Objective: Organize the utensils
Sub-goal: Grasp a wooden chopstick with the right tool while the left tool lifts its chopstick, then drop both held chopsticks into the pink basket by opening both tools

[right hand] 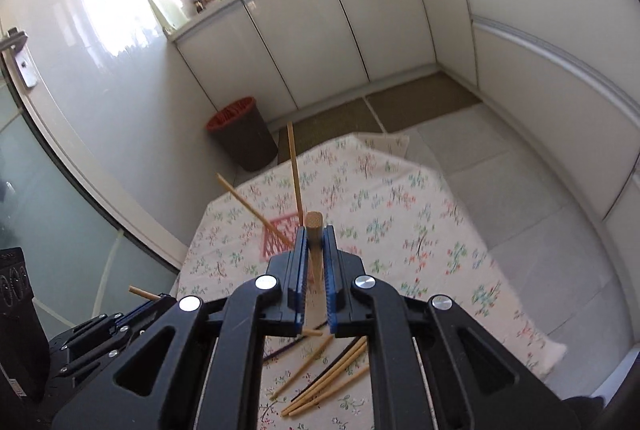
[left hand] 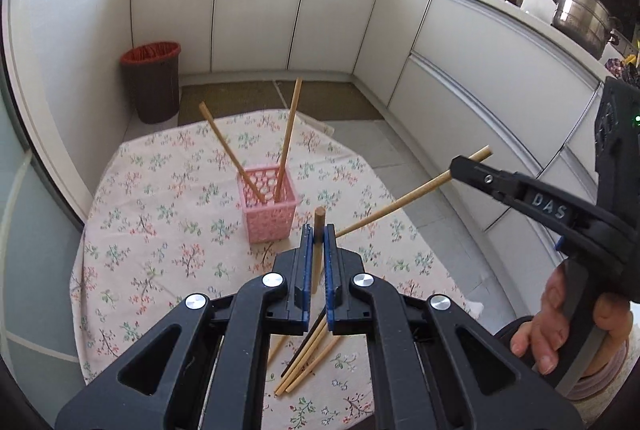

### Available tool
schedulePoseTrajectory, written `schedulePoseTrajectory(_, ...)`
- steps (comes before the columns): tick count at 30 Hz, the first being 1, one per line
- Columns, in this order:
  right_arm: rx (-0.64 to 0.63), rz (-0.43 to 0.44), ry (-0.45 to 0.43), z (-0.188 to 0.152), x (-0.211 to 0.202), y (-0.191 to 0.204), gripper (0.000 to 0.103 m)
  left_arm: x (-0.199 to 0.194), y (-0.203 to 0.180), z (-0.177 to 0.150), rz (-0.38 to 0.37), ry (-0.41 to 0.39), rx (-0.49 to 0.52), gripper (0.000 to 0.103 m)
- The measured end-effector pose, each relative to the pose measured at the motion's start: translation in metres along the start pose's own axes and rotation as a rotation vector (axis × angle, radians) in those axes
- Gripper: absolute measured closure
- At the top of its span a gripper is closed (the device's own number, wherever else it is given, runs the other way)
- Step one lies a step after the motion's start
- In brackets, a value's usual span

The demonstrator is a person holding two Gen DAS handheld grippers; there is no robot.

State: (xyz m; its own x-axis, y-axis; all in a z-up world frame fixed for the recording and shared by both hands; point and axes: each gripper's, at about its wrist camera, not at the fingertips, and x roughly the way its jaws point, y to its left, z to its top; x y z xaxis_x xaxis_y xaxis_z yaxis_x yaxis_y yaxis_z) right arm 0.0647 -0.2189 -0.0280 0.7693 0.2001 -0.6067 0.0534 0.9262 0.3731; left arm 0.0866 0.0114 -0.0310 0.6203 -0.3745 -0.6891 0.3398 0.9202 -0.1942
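So my left claw [left hand: 316, 230] is clamped tight on one wooden chopstick [left hand: 319, 226], its butt end poking up just past the tips. My right claw [right hand: 316, 234] is doing the same with its own chopstick [right hand: 314, 230], pinched between the blue pads [right hand: 329, 270]; from the left camera that stick runs long and slanted out at 3 o'clock, with my right hand [left hand: 560, 318] wrapped around the handle lower down.

Right under both claws, at 6 o'clock, the loose pile of chopsticks [right hand: 328, 382] lies scattered on the flowered cloth [left hand: 160, 214] covering the surface; mostly pale wood, a dark one or two mixed in.

A bit further out, near the middle of the cloth at about 11 o'clock from my left claw, sits the pink basket [left hand: 269, 206]. Two chopsticks [left hand: 288, 138] already stand in it, leaning apart in a V.

Past the surface's far edge at 10 o'clock there's a brown trash bin [left hand: 152, 82] on the floor, then white cabinets [left hand: 256, 6] along the back.
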Motion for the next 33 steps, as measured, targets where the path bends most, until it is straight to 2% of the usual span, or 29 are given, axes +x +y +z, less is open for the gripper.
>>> schedulePoseTrajectory(7, -0.006, 0.029, -0.114, 0.059, -0.034, 0.005, 0.095, -0.022, -0.004, 0.047, 0.035, -0.107, -0.004, 0.099)
schedulePoseTrajectory(12, -0.021, 0.045, -0.154, 0.083, -0.032, 0.014, 0.095, -0.024, -0.005, 0.077, 0.074, -0.166, 0.006, 0.099)
schedulePoseTrajectory(21, -0.059, 0.049, -0.096, 0.092, 0.036, 0.033, 0.095, 0.012, 0.014, 0.112, 0.136, -0.197, -0.027, 0.099)
schedulePoseTrajectory(25, -0.071, 0.049, -0.062, 0.087, 0.066, 0.036, 0.095, 0.041, 0.029, 0.110, 0.150, -0.181, -0.039, 0.098)
schedulePoseTrajectory(28, -0.088, 0.053, -0.031, 0.082, 0.087, 0.040, 0.095, 0.064, 0.035, 0.102, 0.144, -0.112, -0.031, 0.096)
schedulePoseTrajectory(31, -0.113, 0.066, -0.013, 0.075, 0.103, 0.046, 0.095, 0.063, 0.043, 0.097, 0.151, -0.147, -0.060, 0.065)
schedulePoseTrajectory(33, -0.134, 0.064, -0.007, 0.071, 0.112, 0.051, 0.095, 0.055, 0.050, 0.098, 0.151, -0.180, -0.089, 0.063)
